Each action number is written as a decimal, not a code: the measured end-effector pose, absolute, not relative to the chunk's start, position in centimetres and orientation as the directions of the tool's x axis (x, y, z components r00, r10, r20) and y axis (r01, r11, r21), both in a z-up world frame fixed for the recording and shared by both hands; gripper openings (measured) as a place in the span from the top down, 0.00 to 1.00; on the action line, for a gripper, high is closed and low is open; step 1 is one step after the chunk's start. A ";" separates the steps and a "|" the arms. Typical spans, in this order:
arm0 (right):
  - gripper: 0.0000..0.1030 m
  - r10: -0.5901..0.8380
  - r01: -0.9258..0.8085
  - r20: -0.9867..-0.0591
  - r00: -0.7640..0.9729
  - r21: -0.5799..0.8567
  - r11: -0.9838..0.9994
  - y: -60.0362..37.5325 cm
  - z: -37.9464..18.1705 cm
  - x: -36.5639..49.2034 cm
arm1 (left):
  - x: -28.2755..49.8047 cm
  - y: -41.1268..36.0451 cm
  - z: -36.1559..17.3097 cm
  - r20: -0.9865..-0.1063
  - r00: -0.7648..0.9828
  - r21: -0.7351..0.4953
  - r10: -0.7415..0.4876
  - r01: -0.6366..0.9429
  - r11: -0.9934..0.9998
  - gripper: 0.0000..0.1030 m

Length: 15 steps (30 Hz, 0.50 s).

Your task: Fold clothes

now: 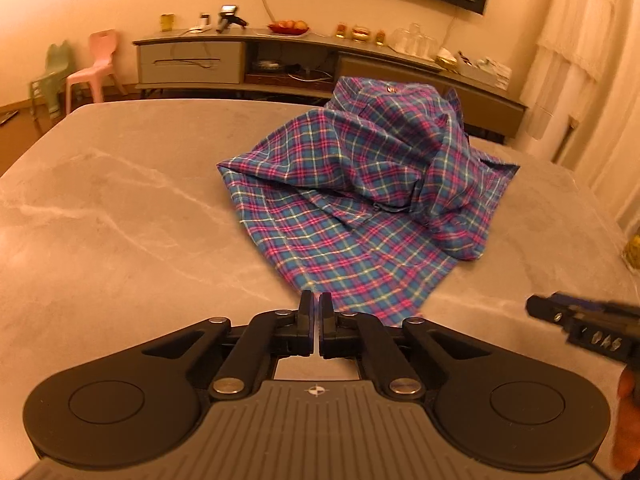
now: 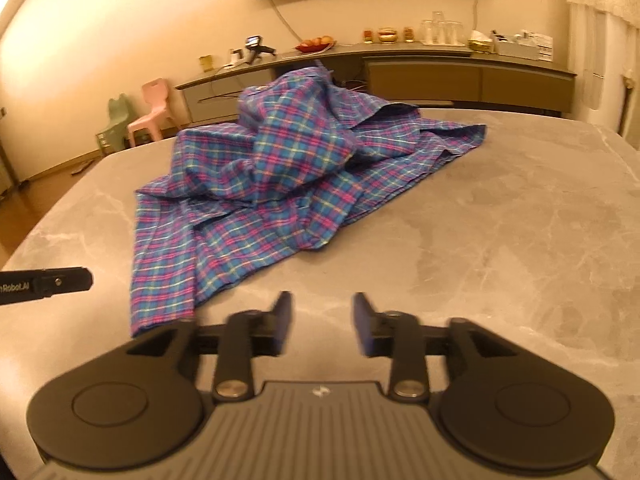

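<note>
A blue, pink and yellow plaid shirt [image 1: 360,200] lies crumpled in a heap on the grey marble table [image 1: 120,200]; it also shows in the right wrist view [image 2: 260,192]. My left gripper [image 1: 316,300] is shut and empty, its tips just short of the shirt's near hem. My right gripper [image 2: 322,304] is open and empty, over bare table to the right of the shirt's near corner. The right gripper shows at the right edge of the left wrist view [image 1: 580,324], and the left gripper's finger shows at the left edge of the right wrist view [image 2: 48,282].
A long low sideboard [image 1: 280,60] with fruit, glasses and small items stands against the far wall. A pink chair [image 1: 96,68] and a green chair [image 1: 52,76] stand on the floor at the left. Curtains [image 1: 580,60] hang at the right.
</note>
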State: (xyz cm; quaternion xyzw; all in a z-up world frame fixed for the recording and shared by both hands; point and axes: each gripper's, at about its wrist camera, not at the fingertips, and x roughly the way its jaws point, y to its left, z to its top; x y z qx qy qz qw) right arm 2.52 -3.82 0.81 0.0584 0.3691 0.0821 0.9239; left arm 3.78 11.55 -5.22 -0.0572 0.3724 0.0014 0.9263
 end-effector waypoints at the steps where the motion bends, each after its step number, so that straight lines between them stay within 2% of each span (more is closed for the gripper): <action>1: 0.44 0.180 -0.095 -0.675 0.716 0.161 0.982 -3.8 0.8 2.7 | 4.1 12.0 -5.5 -0.692 0.720 -0.110 -0.043 -0.047 0.993 0.79; 2: 0.39 0.167 -0.085 -0.677 0.717 0.153 0.985 -3.7 0.8 3.0 | 4.3 12.4 -5.8 -0.694 0.719 -0.122 -0.050 -0.048 0.991 0.46; 3: 0.37 0.154 -0.076 -0.680 0.717 0.143 0.987 -3.7 0.9 3.2 | 4.4 12.7 -6.0 -0.691 0.721 -0.138 -0.057 -0.054 0.989 0.19; 4: 0.34 0.141 -0.068 -0.683 0.717 0.132 0.989 -3.5 1.1 3.7 | 4.3 13.1 -6.1 -0.680 0.730 -0.157 -0.064 -0.060 0.986 0.14; 6: 0.29 0.122 -0.063 -0.683 0.720 0.111 0.992 -3.0 1.6 4.7 | 4.2 13.5 -6.2 -0.675 0.731 -0.194 -0.101 -0.044 0.980 0.13; 8: 0.17 0.112 -0.068 -0.676 0.728 0.091 0.994 -2.4 2.2 5.9 | 4.1 13.8 -6.3 -0.674 0.726 -0.223 -0.133 -0.029 0.974 0.13; 11: 0.05 0.098 -0.078 -0.644 0.758 0.060 0.995 -0.9 3.4 9.2 | 3.9 14.7 -6.8 -0.674 0.723 -0.249 -0.153 -0.028 0.968 0.11; 14: 0.06 0.101 -0.094 -0.638 0.763 0.045 0.995 0.9 3.6 13.8 | 3.8 15.4 -7.2 -0.675 0.723 -0.248 -0.144 -0.039 0.968 0.11; 15: 0.09 0.102 -0.104 -0.643 0.759 0.034 0.994 1.5 3.2 15.2 | 3.8 15.6 -7.2 -0.672 0.727 -0.249 -0.143 -0.040 0.968 0.11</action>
